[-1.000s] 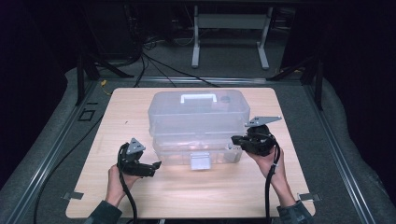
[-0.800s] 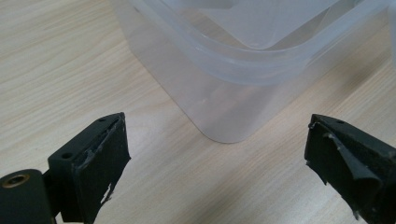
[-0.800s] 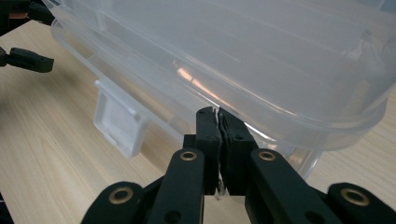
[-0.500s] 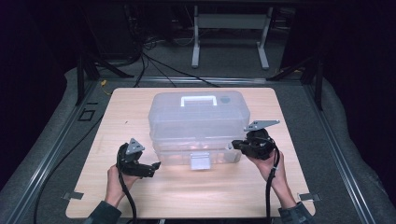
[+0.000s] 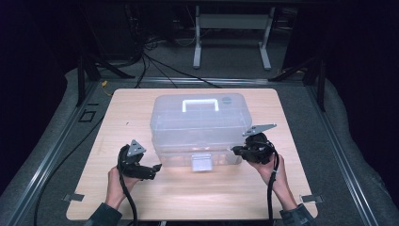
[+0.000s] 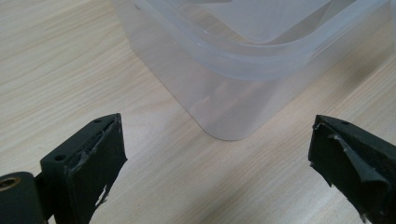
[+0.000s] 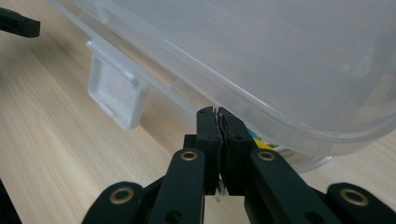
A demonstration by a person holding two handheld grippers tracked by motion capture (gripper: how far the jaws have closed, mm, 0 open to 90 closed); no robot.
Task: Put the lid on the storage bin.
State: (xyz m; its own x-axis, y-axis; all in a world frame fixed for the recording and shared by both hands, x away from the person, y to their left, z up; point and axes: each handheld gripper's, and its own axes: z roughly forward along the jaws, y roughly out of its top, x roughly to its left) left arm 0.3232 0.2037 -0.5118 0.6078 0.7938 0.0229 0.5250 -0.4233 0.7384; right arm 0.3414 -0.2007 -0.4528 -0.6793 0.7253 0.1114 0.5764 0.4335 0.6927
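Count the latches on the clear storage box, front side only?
1. A single latch hangs at the middle of the front wall of the clear storage box, between the left gripper and the right gripper. Other sides can't be seen, so more may be hidden.

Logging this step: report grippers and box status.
Left gripper open, off the clear box corner. Right gripper shut, tips under lid rim. Latch down. Nothing blocking.

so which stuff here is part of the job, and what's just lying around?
In play:
clear plastic box
front latch
left gripper, jaws open, near the box's corner
right gripper, jaws shut, tips at the lid's edge

Lying about:
table
white stand on the floor behind
floor cables
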